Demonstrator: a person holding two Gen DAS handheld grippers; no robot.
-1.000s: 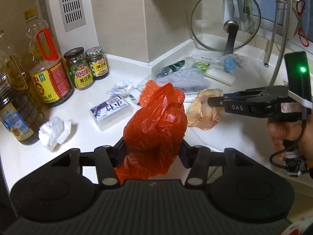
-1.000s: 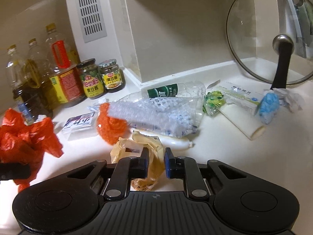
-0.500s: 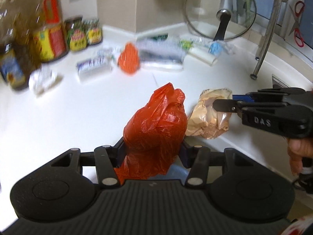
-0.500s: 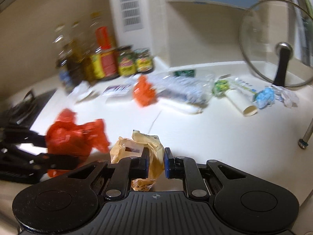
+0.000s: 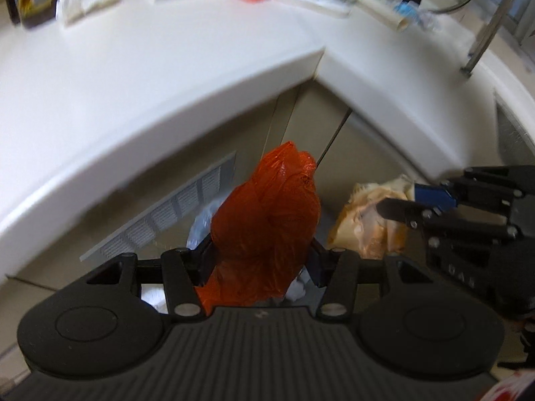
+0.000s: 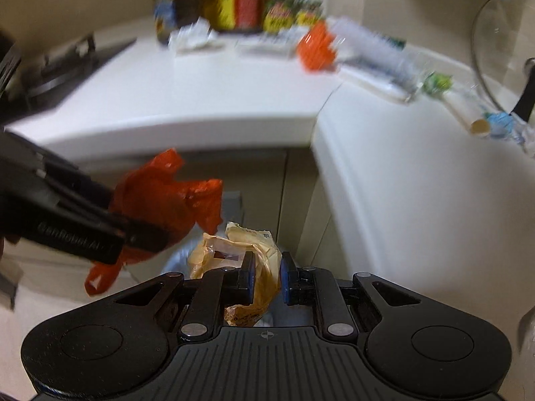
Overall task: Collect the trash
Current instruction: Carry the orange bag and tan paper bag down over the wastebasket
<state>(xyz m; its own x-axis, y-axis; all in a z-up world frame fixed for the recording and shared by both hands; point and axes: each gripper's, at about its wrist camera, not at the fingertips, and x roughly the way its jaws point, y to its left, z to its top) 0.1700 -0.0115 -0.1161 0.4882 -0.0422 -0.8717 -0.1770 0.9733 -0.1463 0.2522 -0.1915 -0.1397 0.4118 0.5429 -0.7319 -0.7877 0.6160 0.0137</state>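
My left gripper (image 5: 260,260) is shut on a crumpled red plastic bag (image 5: 267,220), held in the air below the white counter edge (image 5: 167,107). The bag also shows in the right wrist view (image 6: 160,200). My right gripper (image 6: 267,277) is shut on a crumpled yellow-brown wrapper (image 6: 257,260), which also shows in the left wrist view (image 5: 371,220), just right of the red bag. Under both, a bin lined with pale plastic (image 5: 200,224) is partly hidden. More trash lies on the counter: an orange net (image 6: 316,50), a clear plastic bottle (image 6: 371,53), white tissue (image 6: 194,35).
Oil bottles and jars (image 6: 240,3) stand at the back of the counter. A glass lid (image 6: 501,50) leans at the right, with a paper tube (image 6: 468,115) in front. A stove (image 6: 57,73) is at left. Beige cabinet doors with a vent grille (image 5: 174,207) are below.
Both grippers have drawn back off the counter and dropped below its edge, carrying the red bag and the wrapper. The counter trash now lies far ahead and blurred.
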